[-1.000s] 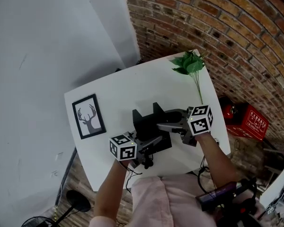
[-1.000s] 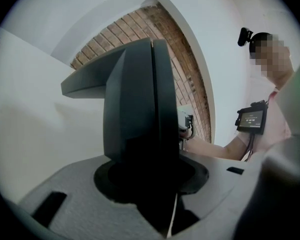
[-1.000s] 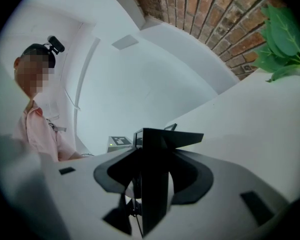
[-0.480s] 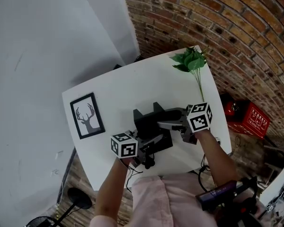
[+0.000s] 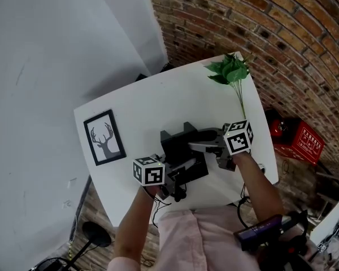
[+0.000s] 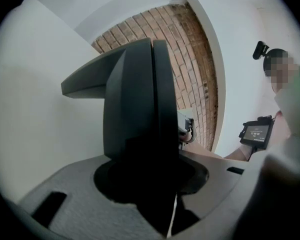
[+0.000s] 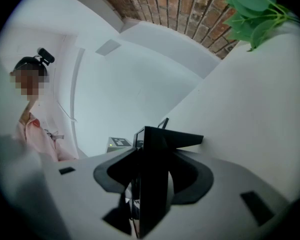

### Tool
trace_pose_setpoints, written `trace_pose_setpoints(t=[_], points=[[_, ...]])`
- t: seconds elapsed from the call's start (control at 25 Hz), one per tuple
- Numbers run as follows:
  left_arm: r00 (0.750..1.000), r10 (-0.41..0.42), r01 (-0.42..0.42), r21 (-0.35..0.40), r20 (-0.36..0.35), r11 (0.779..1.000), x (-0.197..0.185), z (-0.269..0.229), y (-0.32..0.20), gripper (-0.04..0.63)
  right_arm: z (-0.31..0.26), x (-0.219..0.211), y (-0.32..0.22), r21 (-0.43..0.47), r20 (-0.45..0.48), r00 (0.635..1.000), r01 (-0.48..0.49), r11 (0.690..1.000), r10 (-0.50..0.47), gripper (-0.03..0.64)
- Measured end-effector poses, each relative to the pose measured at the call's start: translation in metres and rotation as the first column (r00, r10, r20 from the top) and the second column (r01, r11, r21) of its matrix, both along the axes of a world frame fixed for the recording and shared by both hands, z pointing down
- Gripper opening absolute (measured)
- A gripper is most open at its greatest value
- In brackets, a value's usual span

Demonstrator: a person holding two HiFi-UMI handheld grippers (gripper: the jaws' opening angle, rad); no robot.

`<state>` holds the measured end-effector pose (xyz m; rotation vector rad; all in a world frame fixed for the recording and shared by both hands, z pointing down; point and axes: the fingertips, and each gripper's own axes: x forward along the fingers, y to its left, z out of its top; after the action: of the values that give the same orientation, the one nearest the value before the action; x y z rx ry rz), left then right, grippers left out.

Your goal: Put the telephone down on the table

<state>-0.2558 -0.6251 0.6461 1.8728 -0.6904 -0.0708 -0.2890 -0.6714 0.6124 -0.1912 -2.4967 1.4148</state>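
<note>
In the head view, a black telephone (image 5: pixel 179 150) is seen over the near middle of a white bench (image 5: pixel 152 103), held from both sides. The left hand-held gripper (image 5: pixel 183 170) is set against its near left edge, and the right hand-held gripper (image 5: pixel 196 147) is laid in from its right side. Whether the telephone's base touches the bench cannot be told from this view. A framed deer picture (image 5: pixel 104 137) is lying flat near the bench's left edge, well apart from the telephone, and a leafy green sprig (image 5: pixel 230 71) is lying at the far right corner. A brick wall (image 5: pixel 260 33) is seen beyond the bench, and a red crate (image 5: pixel 305 143) on the floor to the right. In the left gripper view, the jaws are seen clamped on a broad upright black part of the telephone (image 6: pixel 135 99), which fills the gap between them; brickwork (image 6: pixel 190 59) is seen behind it, and a small screen device (image 6: pixel 257 132) on a person's arm at the right. In the right gripper view, the jaws are likewise closed onto a thin black edge of the telephone (image 7: pixel 157 159), with the bench surface (image 7: pixel 260 109) stretching away to the right and the sprig (image 7: pixel 255 9) at the top right.
</note>
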Motion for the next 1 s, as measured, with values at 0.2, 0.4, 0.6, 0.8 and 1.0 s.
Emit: trace_pose_setpoints(t=[0.2,0.4,0.6,0.8,1.0], points=[[1.0,-0.003,0.003,-0.021,-0.01,1.0,0.0,0.0,0.0,0.172,0.002,-0.001,-0.001,-0.022,0.006,1.0,0.003,1.0,-0.002,0.201],[0.999,-0.028,0.029,-0.031,0.025,0.999,-0.001,0.001,-0.001,0.202,0.002,0.0,0.0,-0.026,0.021,1.0,0.006,1.0,-0.006,0.198],[0.996,-0.067,0.069,-0.033,0.053,0.997,-0.001,-0.001,-0.004,0.373,0.003,-0.001,0.0,-0.016,0.032,0.999,0.013,1.0,-0.012,0.195],[0.98,-0.112,0.12,-0.04,0.164,0.992,-0.01,0.006,-0.004,0.446,0.004,-0.005,0.003,-0.001,0.025,0.999,0.028,1.0,-0.028,0.186],[0.949,-0.158,0.17,-0.018,0.274,0.985,-0.027,0.007,-0.002,0.457,0.004,-0.005,0.004,0.003,0.027,0.999,0.03,1.0,-0.03,0.184]])
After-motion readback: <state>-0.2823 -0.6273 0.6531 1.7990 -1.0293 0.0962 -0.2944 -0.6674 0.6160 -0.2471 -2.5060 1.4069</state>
